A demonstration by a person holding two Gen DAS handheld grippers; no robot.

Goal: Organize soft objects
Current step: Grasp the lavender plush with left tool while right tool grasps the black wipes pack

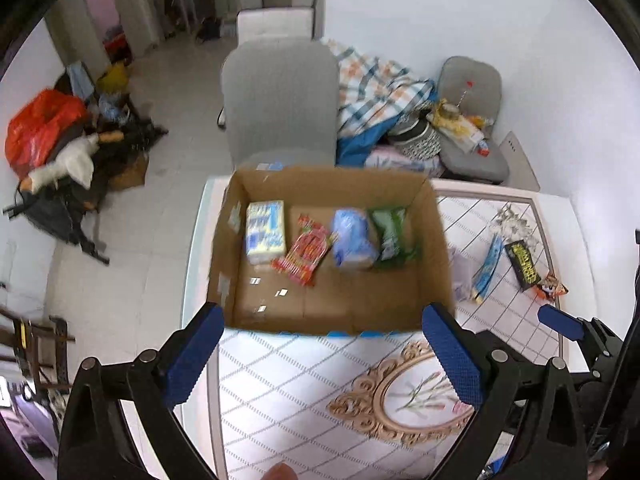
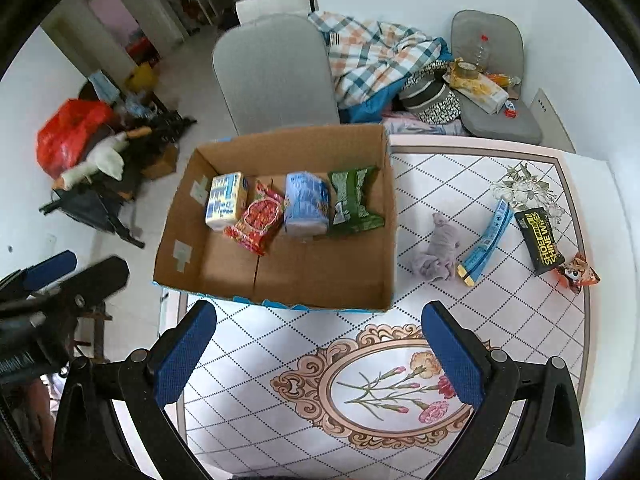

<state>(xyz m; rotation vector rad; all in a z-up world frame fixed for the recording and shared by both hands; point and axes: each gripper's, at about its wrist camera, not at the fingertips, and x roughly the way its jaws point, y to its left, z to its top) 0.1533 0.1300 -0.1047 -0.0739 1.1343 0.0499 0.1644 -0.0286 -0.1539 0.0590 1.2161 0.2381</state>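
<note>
Both tools are hovering above the near edge of the table (image 2: pixel 280 412), each with its jaws spread wide and nothing between them: the left gripper (image 1: pixel 324 356) and the right gripper (image 2: pixel 320 354) are facing the cardboard box (image 2: pixel 192 184).

Inside the box, 4 soft packs are lying side by side along the far wall, probably lined up to leave the front floor free: a white-and-blue tissue pack (image 2: pixel 225 202), a red snack bag (image 2: pixel 258 220), a blue tissue pack (image 2: pixel 306 206) and a green pouch (image 2: pixel 354 202). Their print is too small to read.

To the right of the box, 4 items are waiting on the table: a crumpled lilac cloth (image 2: pixel 438 250), a blue tube (image 2: pixel 486 242), a black packet (image 2: pixel 540 240) reading "SHOE SHINE WIPES", and an orange snack bag (image 2: pixel 578 274).
</note>
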